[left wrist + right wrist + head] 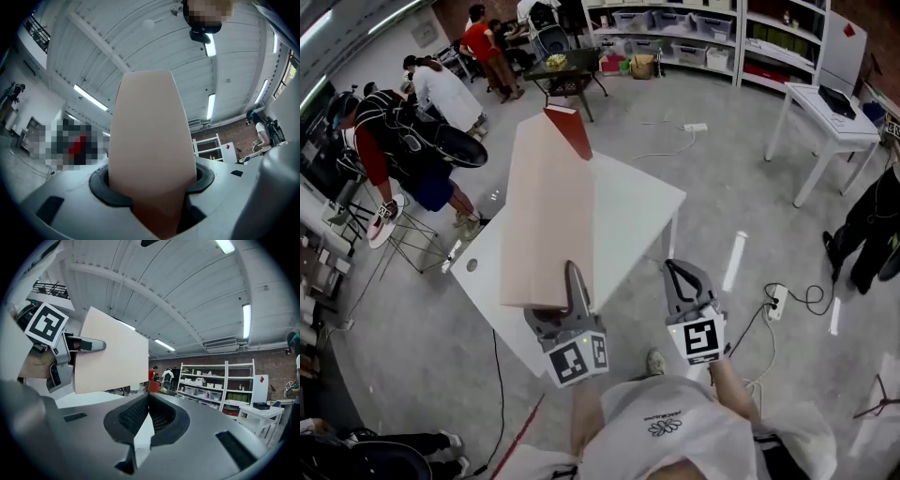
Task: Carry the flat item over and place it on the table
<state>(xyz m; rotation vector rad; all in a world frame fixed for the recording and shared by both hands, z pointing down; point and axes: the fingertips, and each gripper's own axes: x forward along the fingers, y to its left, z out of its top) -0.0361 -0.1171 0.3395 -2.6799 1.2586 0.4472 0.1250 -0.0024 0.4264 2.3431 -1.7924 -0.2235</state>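
Note:
A long flat beige board (548,216) with a red far corner stands on edge, reaching out over the white table (637,206). My left gripper (574,286) is shut on the board's near end. In the left gripper view the board (152,140) fills the gap between the jaws and rises toward the ceiling. My right gripper (680,277) hangs to the right of the board at the table's near corner, shut with nothing in it. In the right gripper view its pads (148,397) meet at the tips, and the board (110,357) and the left gripper (70,345) show at the left.
Several people (422,122) stand and bend at the far left beside chairs. A small black table (567,70) and white shelves (712,28) line the back. A white desk (830,117) stands at the right. A power strip (776,302) and cables lie on the floor.

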